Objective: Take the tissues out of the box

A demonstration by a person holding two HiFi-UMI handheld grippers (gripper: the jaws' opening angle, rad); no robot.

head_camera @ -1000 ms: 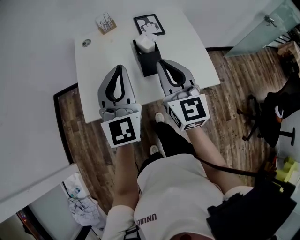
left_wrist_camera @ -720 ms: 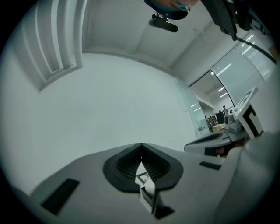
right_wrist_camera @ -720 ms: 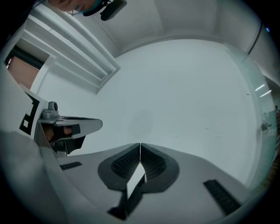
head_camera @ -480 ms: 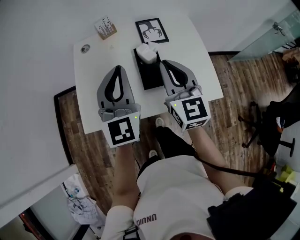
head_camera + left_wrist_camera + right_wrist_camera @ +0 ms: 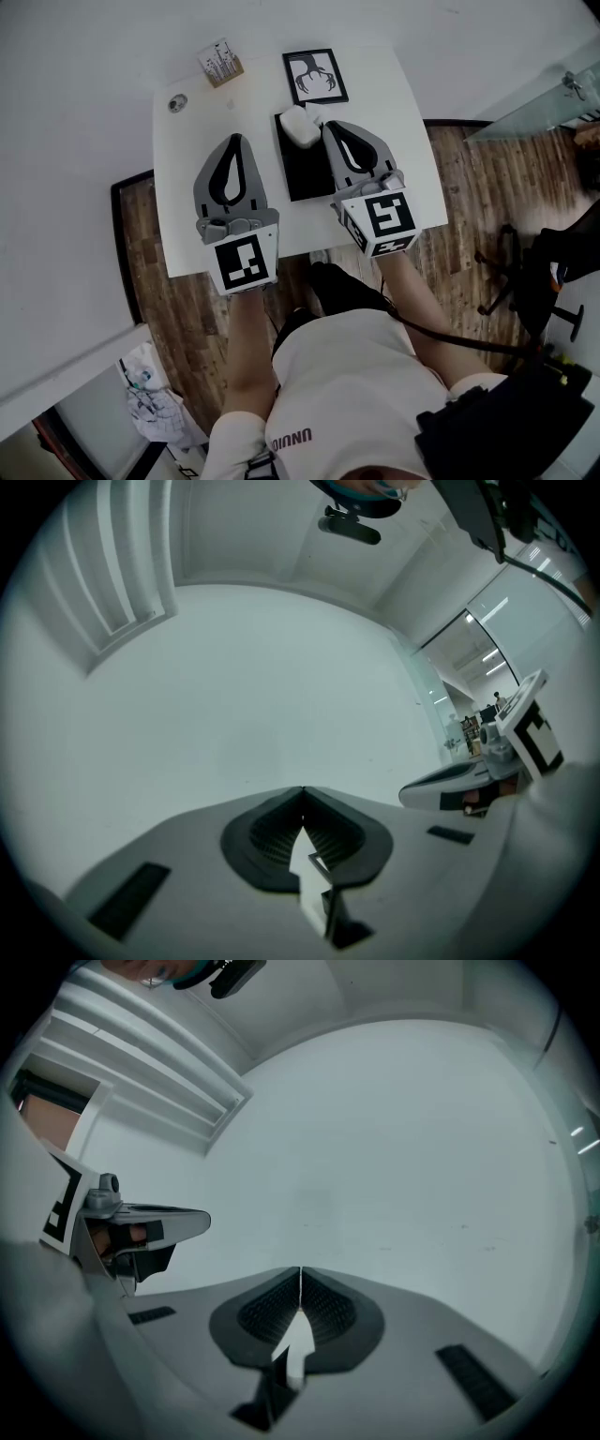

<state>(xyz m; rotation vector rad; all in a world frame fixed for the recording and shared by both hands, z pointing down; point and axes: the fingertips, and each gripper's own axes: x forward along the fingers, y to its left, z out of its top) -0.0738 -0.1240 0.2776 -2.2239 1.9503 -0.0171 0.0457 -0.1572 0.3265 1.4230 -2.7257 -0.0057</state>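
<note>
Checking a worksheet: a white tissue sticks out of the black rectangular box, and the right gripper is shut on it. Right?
No. The right gripper is shut on nothing, as the right gripper view shows. The white tissue does stick out of the black rectangular box.

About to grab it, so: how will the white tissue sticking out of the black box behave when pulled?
The tissue bunches up crumpled, so it is probably soft, floppy and very light. The black box lies flat and unheld on the table, so it may slide or lift with the pull.
</note>
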